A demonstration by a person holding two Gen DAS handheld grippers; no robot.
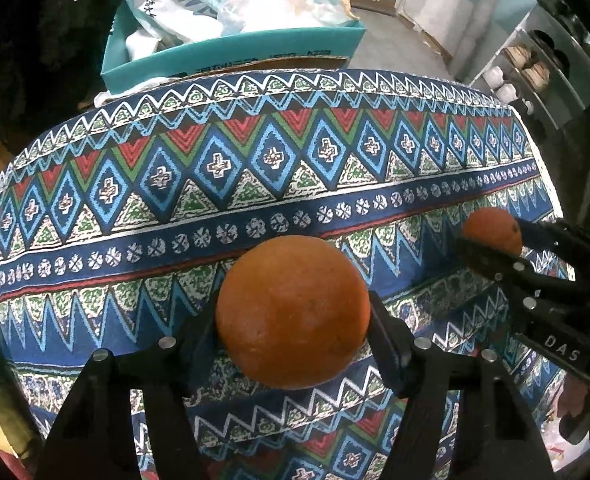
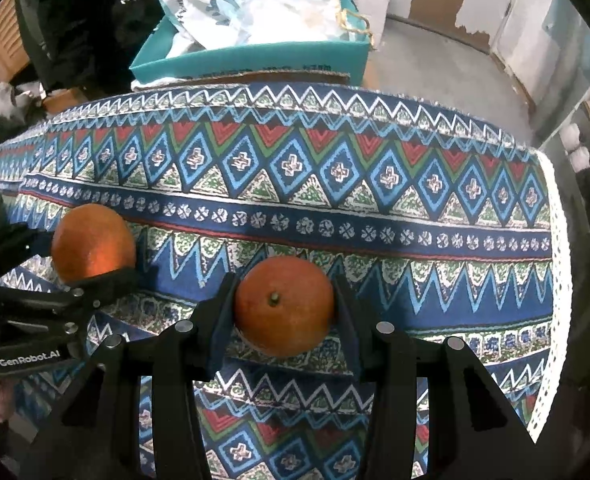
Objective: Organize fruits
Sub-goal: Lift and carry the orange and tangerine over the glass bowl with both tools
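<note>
My left gripper (image 1: 293,316) is shut on a large orange (image 1: 293,312) and holds it over the patterned tablecloth (image 1: 215,184). My right gripper (image 2: 285,304) is shut on a smaller orange (image 2: 285,306) whose stem faces the camera. In the left wrist view the right gripper (image 1: 491,236) and its orange (image 1: 493,228) show at the right. In the right wrist view the left gripper (image 2: 95,252) and its orange (image 2: 93,240) show at the left. Both oranges sit close above the cloth; contact with it cannot be told.
A teal cardboard box (image 1: 231,48) with plastic bags (image 1: 279,0) stands beyond the table's far edge; it also shows in the right wrist view (image 2: 251,60). A shelf with shoes (image 1: 535,68) stands at the right. The cloth's lace edge (image 2: 555,280) marks the table's right side.
</note>
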